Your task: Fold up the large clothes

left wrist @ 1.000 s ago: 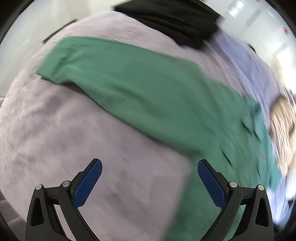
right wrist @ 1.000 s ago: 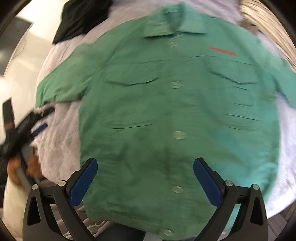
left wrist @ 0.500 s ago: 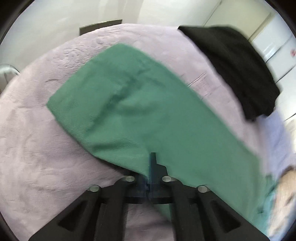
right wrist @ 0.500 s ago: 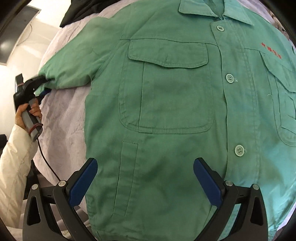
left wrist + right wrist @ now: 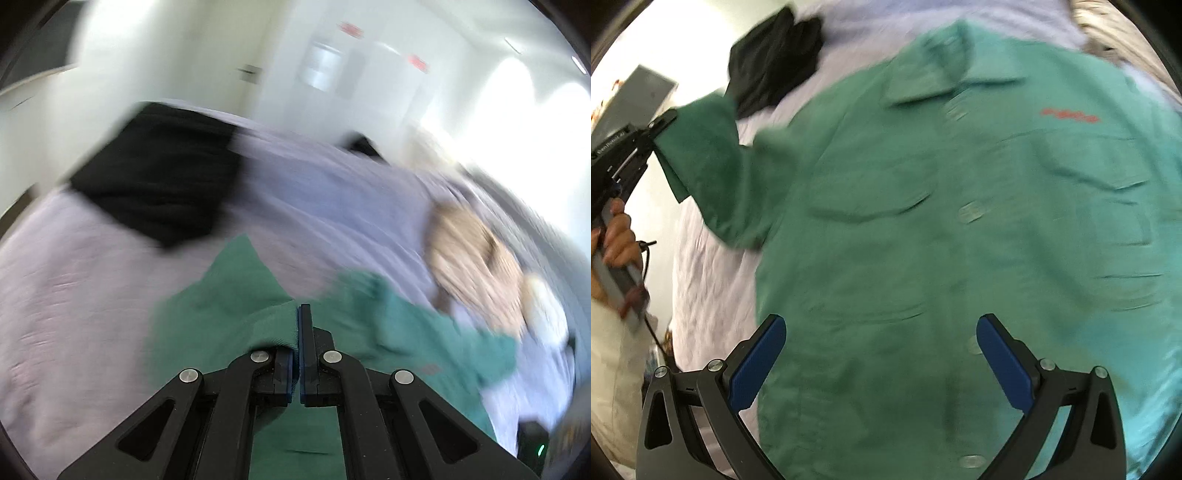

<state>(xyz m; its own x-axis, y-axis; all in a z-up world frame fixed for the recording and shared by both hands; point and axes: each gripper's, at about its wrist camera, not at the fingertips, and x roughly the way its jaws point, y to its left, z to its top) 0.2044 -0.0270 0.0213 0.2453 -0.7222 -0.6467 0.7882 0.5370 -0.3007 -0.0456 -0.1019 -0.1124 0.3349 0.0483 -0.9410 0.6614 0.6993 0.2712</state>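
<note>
A green button-up shirt (image 5: 942,229) with chest pockets and a red logo lies face up on a lilac bed cover (image 5: 705,280). My left gripper (image 5: 298,314) is shut on the cuff of the shirt's sleeve (image 5: 236,291), and the cloth bunches between its blue pads. From the right wrist view, that sleeve (image 5: 701,155) hangs lifted off the bed from the left gripper (image 5: 659,123), held by a person's hand (image 5: 617,236). My right gripper (image 5: 881,350) hovers open above the shirt's lower front, nothing between its fingers.
A black garment (image 5: 159,173) lies heaped on the bed's far left. A beige knitted item (image 5: 476,266) lies at the far right by the shirt. White walls and a door (image 5: 325,70) stand beyond the bed. A cream sleeve (image 5: 613,369) fills the left edge.
My left gripper closed on the sleeve cuff, then lifted and swung it up off the bed. The right gripper drew back a little, so more of the shirt shows.
</note>
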